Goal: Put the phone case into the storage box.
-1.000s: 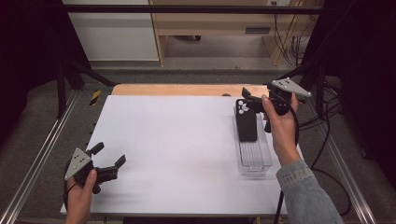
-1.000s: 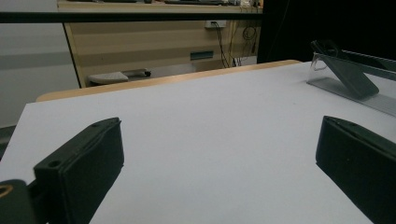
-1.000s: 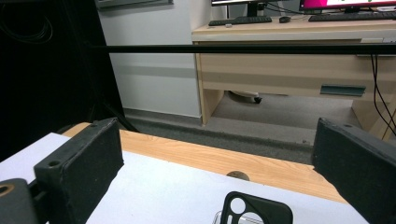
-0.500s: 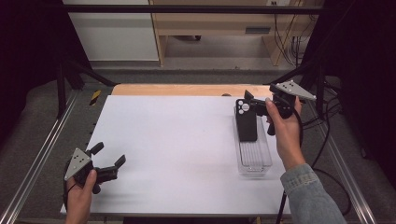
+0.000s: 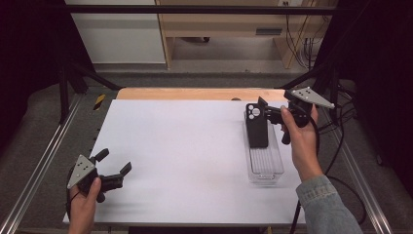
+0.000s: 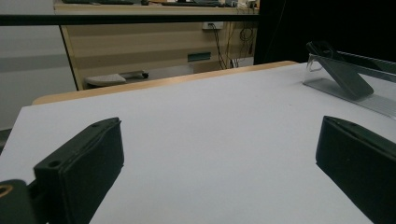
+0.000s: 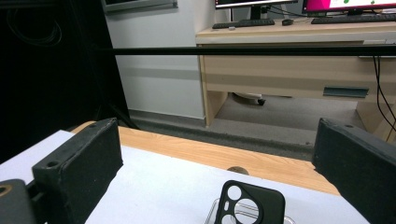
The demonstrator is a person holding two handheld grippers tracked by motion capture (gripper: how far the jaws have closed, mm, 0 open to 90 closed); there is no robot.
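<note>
Right gripper (image 5: 265,111): a hand is holding it at the far right part of the table, just beside the top end of the phone case. Its jaws are standing wide apart and are gripping nothing; in the right gripper view the case is showing low between them, not touching either jaw.
Left gripper (image 5: 116,168): a hand is holding it near the front left corner of the table, well apart from the case. Its jaws are also spread and nothing is lying between them; only the bare white surface is showing there in the left gripper view.
Phone case (image 5: 256,125): black, with round camera cut-outs at its upper end. It is leaning tilted in the far end of the clear tray, with the cut-outs pointing up and away from the person.
Clear tray (image 5: 265,168): a long transparent box that is lying on the right side of the table, its length running from front to back. The near part of it is holding nothing.
Table (image 5: 195,146): it is carrying a white sheet, and a wooden edge is showing along the far side.
</note>
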